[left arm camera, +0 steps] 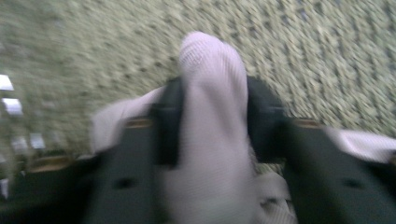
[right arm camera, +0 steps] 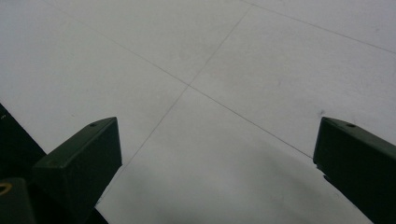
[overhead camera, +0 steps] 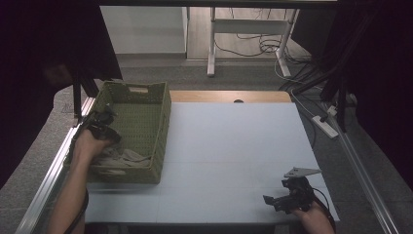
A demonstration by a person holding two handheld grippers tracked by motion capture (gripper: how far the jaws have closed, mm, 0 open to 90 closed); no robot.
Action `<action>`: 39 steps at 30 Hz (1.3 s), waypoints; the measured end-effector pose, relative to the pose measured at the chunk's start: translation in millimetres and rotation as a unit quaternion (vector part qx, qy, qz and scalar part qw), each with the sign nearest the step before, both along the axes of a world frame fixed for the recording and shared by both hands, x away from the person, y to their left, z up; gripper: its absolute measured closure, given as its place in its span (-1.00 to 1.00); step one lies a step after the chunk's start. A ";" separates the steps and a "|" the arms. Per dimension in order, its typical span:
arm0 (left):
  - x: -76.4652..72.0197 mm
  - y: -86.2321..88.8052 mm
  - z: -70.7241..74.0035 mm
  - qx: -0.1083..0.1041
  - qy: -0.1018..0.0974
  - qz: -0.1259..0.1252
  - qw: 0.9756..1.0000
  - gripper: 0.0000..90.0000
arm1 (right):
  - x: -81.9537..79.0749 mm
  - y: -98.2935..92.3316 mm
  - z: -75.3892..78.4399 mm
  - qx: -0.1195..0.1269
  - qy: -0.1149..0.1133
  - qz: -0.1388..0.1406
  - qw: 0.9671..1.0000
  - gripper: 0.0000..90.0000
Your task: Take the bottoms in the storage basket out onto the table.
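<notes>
So the left gripper (overhead camera: 100, 127) is down inside the green woven basket (overhead camera: 160, 126) over at roughly 9 o'clock on the table, and it's got its jaws clamped on a fold of pale cloth (left arm camera: 210, 116). In the left gripper view the fabric bunches up as a rounded hump between the two black jaws and pokes out past their tips toward 12 o'clock, so its long axis runs straight along the jaws. More of the same pale cloth (overhead camera: 122, 157) lies in a heap at the near end of the basket, right under the left hand (overhead camera: 87, 146).

The key thing for the next move, I'd guess, is getting the cloth up and out: the basket wall toward the open table sits at 3 o'clock from the gripper, so the cloth has to clear that rim or it'll drag the basket along.

The right gripper (overhead camera: 282, 197) is way off at about 5 o'clock near the front edge of the light blue table (overhead camera: 234, 146), well apart from the basket, jaws spread wide with nothing between them. The left one is obviously nearer.

Nothing else on the mat; desk legs and cables (overhead camera: 265, 46) sit on the floor beyond at 12 o'clock.
</notes>
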State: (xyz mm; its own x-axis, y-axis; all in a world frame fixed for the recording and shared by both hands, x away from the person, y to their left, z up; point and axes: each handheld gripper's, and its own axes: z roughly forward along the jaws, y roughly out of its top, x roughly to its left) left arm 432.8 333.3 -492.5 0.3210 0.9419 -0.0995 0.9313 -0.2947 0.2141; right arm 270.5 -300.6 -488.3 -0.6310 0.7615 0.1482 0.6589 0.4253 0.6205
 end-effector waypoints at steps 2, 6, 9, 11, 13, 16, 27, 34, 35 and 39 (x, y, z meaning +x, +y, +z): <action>-1.5 0.7 5.0 -0.007 -0.006 -0.001 1.000 0.78 | 0.1 0.0 0.0 0.000 0.000 0.000 1.000 -0.98; -8.1 -0.8 23.0 -0.065 -0.047 -0.017 0.997 0.81 | 0.4 0.3 -0.4 0.001 -0.001 0.001 1.000 -0.98; -12.2 -11.6 37.7 -0.101 -0.071 -0.048 0.991 0.82 | 0.5 0.7 -0.4 -0.002 0.000 0.000 1.000 -0.98; -13.4 -22.3 45.1 -0.119 -0.081 -0.073 0.987 0.82 | 0.2 1.1 -0.3 -0.003 0.001 0.000 1.000 -0.98; -14.2 -33.8 50.3 -0.147 -0.090 -0.097 0.980 0.82 | 0.0 1.3 -0.2 -0.003 0.000 -0.001 1.000 -0.98; -14.4 -49.5 52.1 -0.197 -0.091 -0.146 0.965 0.82 | 0.5 0.5 -0.5 0.000 -0.001 0.001 1.000 -0.98; -19.1 -48.9 45.4 -0.095 -0.104 -0.134 0.981 -0.71 | 0.6 0.2 -0.5 0.000 0.001 0.000 1.000 -0.98; -24.0 -30.9 19.8 -0.062 -0.010 -0.096 0.993 -0.96 | 0.6 1.1 -0.7 -0.001 0.003 0.002 1.000 -0.98; -24.0 -30.9 19.8 -0.062 -0.010 -0.096 0.993 -0.96 | 0.6 1.1 -0.7 -0.001 0.003 0.002 1.000 -0.98; -18.5 -27.6 -4.2 -0.022 0.050 -0.076 0.996 -0.96 | 0.6 1.2 -0.7 -0.002 0.002 0.002 1.000 -0.98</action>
